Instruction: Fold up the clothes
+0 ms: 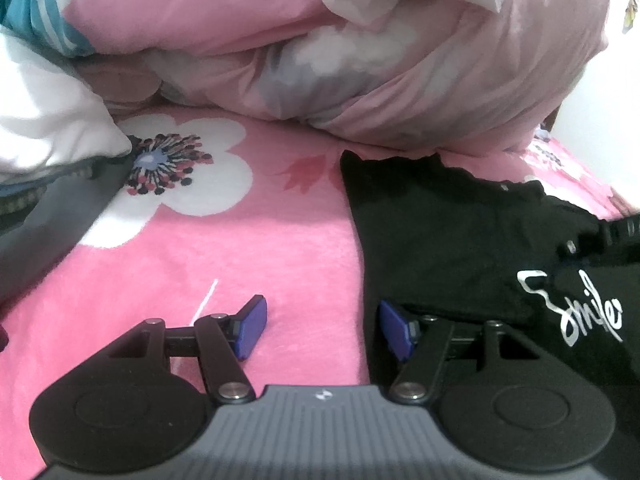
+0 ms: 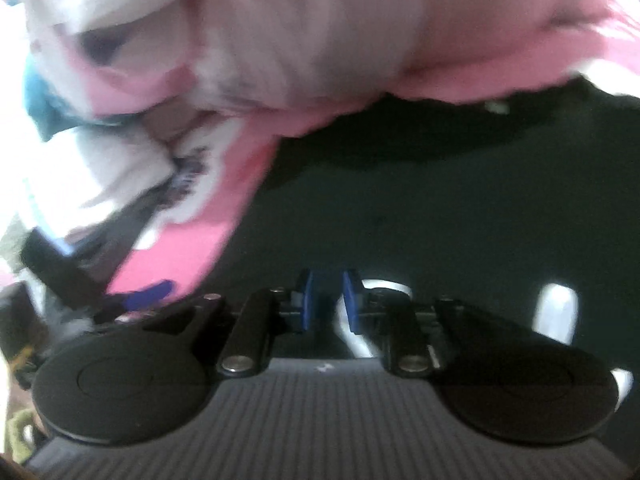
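1. Where the bed's left side shows in the left wrist view, a white pillow (image 1: 48,120) lies at the edge with a dark grey cloth (image 1: 52,216) sloping down beneath it
2. Further right, the pink blanket (image 1: 224,256) that covers the bed bears a large white flower print (image 1: 176,168), and a thin white thread (image 1: 206,300) lies on the pink just beyond the claw
3. Along the far side of the bed a rumpled pink and white duvet (image 1: 360,60) is heaped up
4. The left claw (image 1: 322,330) has its blue pads (image 1: 251,328) standing well apart; the left pad is over bare blanket, the right one at the near left edge of the black T-shirt (image 1: 448,232), and nothing is pinched between them
5. The black T-shirt lies on the right part of the bed, its white script lettering (image 1: 576,308) toward the near right corner
6. In the blurred right wrist view, the right claw (image 2: 327,300) sits over the same black shirt (image 2: 420,208), its blue pads (image 2: 306,300) drawn near together with a narrow gap; whether cloth is caught between them I cannot tell
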A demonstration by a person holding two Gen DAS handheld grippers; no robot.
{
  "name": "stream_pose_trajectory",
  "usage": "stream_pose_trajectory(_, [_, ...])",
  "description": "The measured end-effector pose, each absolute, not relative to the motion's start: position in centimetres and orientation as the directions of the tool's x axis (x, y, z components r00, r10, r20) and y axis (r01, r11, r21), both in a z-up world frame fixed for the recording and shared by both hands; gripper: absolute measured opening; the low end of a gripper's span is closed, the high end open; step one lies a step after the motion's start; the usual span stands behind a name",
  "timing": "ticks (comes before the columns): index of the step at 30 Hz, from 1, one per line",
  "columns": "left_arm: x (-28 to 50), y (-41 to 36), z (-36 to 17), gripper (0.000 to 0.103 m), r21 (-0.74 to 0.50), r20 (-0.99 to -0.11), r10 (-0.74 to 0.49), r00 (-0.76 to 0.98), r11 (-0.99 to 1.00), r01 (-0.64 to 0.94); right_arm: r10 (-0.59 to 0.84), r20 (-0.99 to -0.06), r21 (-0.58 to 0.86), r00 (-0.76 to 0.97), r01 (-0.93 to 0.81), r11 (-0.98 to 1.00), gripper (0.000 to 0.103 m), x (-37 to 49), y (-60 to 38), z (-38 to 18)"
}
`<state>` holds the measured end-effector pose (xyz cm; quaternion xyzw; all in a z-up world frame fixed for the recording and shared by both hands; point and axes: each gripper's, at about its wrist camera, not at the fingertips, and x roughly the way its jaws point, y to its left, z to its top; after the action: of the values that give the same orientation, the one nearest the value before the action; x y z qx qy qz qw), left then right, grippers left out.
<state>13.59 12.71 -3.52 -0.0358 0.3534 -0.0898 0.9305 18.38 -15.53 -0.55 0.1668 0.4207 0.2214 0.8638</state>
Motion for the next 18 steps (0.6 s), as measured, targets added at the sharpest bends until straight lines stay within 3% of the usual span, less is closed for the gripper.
stream_pose_trajectory(9, [13.0, 13.8, -2.9, 0.064, -0.154, -0.646, -0.186, 0.740, 0.982, 0.112, 0.592, -0.662, 0.578, 0.460, -0.189, 0.794, 0.014, 16.7, -14.9, -3.5])
stream_pose_trajectory(14, [13.1, 13.9, -2.9, 0.064, -0.112, -0.646, -0.134, 0.751, 0.990, 0.079, 0.574, -0.649, 0.488, 0.500, -0.305, 0.818, 0.017, 14.9, -13.7, -0.6])
stream_pose_trajectory(18, [13.1, 13.4, -3.2, 0.064, -0.055, -0.647, -0.090, 0.757, 0.996, 0.071, 0.534, -0.641, 0.302, 0.552, -0.458, 0.836, 0.017, 16.4, -8.2, -0.3])
